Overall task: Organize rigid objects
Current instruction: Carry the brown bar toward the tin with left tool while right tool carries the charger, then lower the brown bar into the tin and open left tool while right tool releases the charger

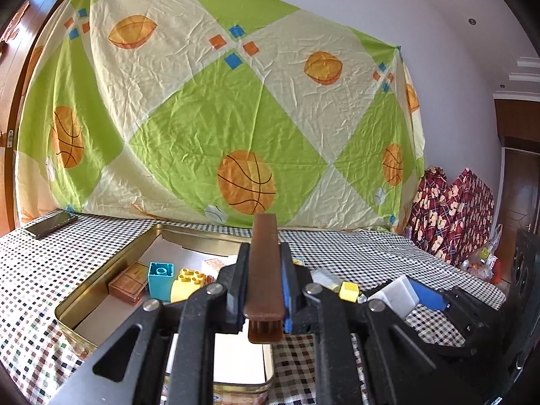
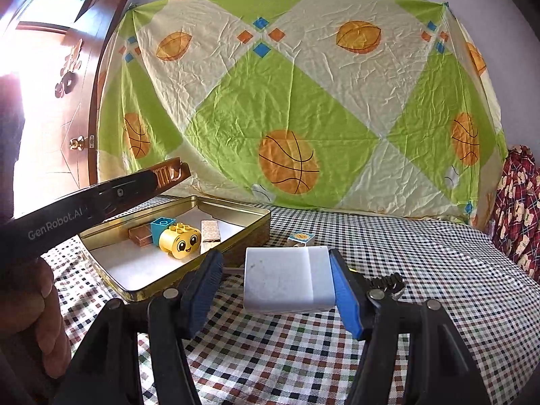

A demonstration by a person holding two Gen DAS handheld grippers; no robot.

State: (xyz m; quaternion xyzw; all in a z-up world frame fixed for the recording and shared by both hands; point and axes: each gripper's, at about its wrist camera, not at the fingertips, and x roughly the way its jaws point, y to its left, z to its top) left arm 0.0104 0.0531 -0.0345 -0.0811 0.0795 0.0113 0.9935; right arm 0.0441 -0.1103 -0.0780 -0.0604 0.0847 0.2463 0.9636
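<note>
Your left gripper [image 1: 264, 290] is clamped on a brown comb [image 1: 264, 270], held nearly level at frame centre above the gold tin [image 1: 101, 280]. Your right gripper [image 2: 275, 281] appears to pinch a white block [image 2: 287, 280], though the left pad's contact is hard to confirm. Your hand [image 2: 37, 320] is cut off at lower left.

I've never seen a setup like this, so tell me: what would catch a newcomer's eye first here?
Probably the huge green and cream bedsheet printed with basketballs, hung across the wall behind the checked table. Below it, an open gold tin holds toy pieces, among them a yellow block with a smiling face. Nearest the cameras, the left gripper clamps a brown comb, and a white block sits between the right gripper's fingers.
</note>
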